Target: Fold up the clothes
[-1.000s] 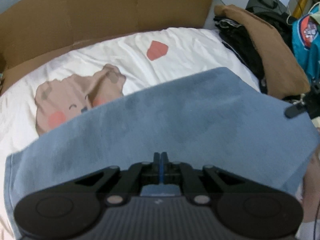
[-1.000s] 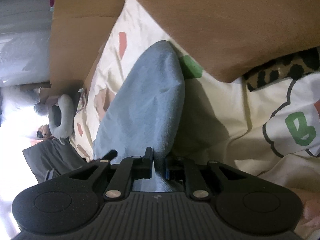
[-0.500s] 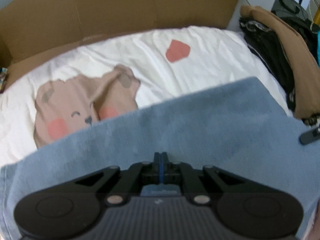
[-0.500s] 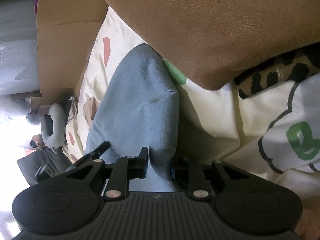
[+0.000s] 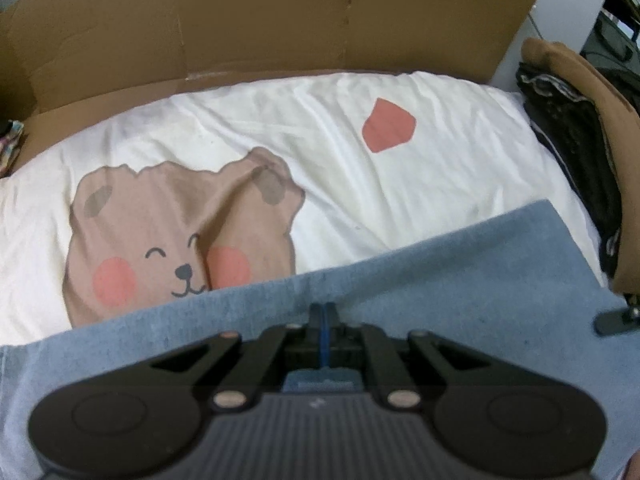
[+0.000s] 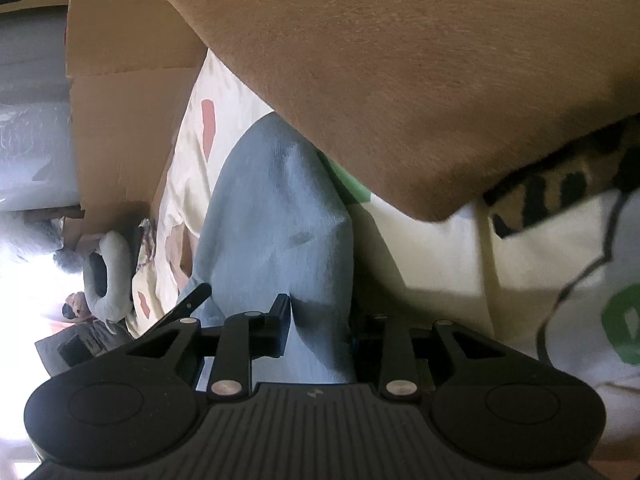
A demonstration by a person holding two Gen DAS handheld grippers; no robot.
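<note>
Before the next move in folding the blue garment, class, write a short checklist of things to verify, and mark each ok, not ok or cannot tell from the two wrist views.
1. Left gripper clamped on the blue garment: ok, jaws shut with a blue edge between them.
2. Right gripper clear of the garment: not ok, the jaws have just been opening, but cloth sits between them.
3. Garment flat on the sheet: cannot tell, the near part is hidden.
4. Brown pile clear of the garment: cannot tell, it overlaps the far end in the right view.
5. Sheet beyond the garment free: ok.
</note>
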